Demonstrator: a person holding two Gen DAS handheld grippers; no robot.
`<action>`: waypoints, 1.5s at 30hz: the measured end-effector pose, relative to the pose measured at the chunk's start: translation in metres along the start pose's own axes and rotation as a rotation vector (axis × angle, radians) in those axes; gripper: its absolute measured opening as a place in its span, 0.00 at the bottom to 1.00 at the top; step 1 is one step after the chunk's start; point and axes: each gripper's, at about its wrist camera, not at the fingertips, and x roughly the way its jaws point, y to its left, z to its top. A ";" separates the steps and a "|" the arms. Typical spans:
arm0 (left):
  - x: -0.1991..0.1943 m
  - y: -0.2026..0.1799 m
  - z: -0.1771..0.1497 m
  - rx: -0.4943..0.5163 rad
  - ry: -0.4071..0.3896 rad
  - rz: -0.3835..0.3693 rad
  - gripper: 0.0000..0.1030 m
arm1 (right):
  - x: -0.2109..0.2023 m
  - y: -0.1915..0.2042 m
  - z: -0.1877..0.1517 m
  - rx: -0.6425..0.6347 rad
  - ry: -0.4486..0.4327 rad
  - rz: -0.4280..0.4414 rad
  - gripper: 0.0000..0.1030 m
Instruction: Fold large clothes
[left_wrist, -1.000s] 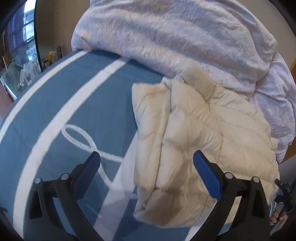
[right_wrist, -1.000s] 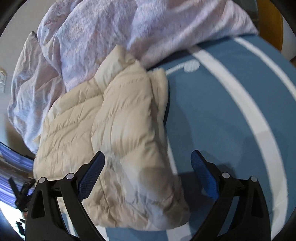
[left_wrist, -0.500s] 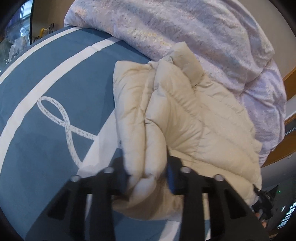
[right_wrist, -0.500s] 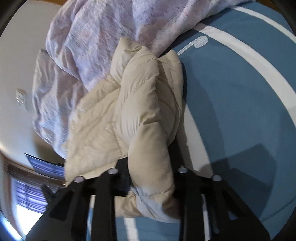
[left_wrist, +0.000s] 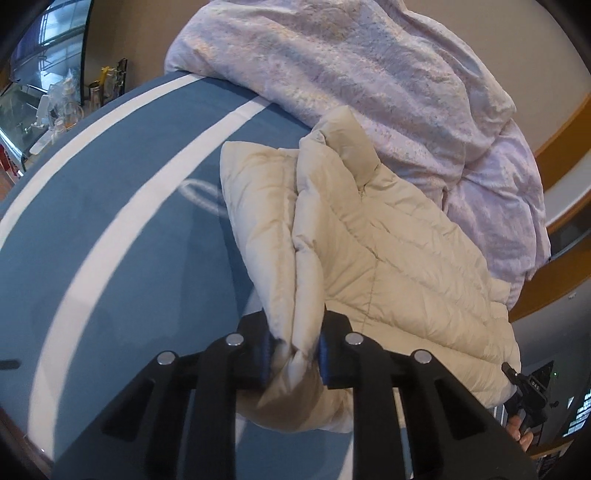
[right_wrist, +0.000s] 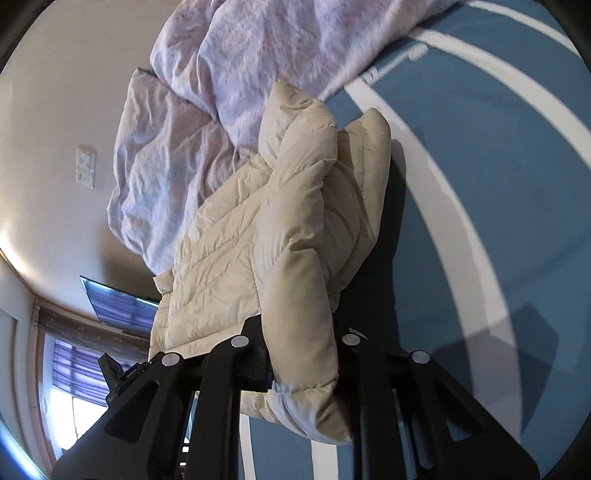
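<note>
Left wrist: both tongs (left_wrist: 293, 354) (right_wrist: 303, 360) closing on cream jacket (left_wrist: 388, 266) over blue bedspread (left_wrist: 129, 240).

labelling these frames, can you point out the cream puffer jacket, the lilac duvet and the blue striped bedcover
cream puffer jacket (left_wrist: 399, 258): left wrist view, quilted panel in the middle.
lilac duvet (left_wrist: 369, 74): left wrist view, crumpled top of the heap behind the jacket.
blue striped bedcover (right_wrist: 517, 184): right wrist view, blue field between white stripes.

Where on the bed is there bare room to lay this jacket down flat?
The striped blue bedspread lies bare left of the cream jacket in the left wrist view. Behind and on the other side, the lilac duvet is heaped against the jacket, so it is crowded there.
</note>
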 end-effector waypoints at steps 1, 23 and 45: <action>-0.003 0.005 -0.004 0.003 0.001 0.000 0.19 | -0.003 0.000 -0.005 0.000 0.002 0.002 0.16; 0.009 0.048 -0.020 -0.179 0.017 -0.084 0.78 | 0.007 0.121 -0.062 -0.479 -0.202 -0.413 0.53; 0.025 0.048 -0.017 -0.249 -0.023 -0.169 0.45 | 0.127 0.150 -0.098 -0.672 -0.083 -0.616 0.56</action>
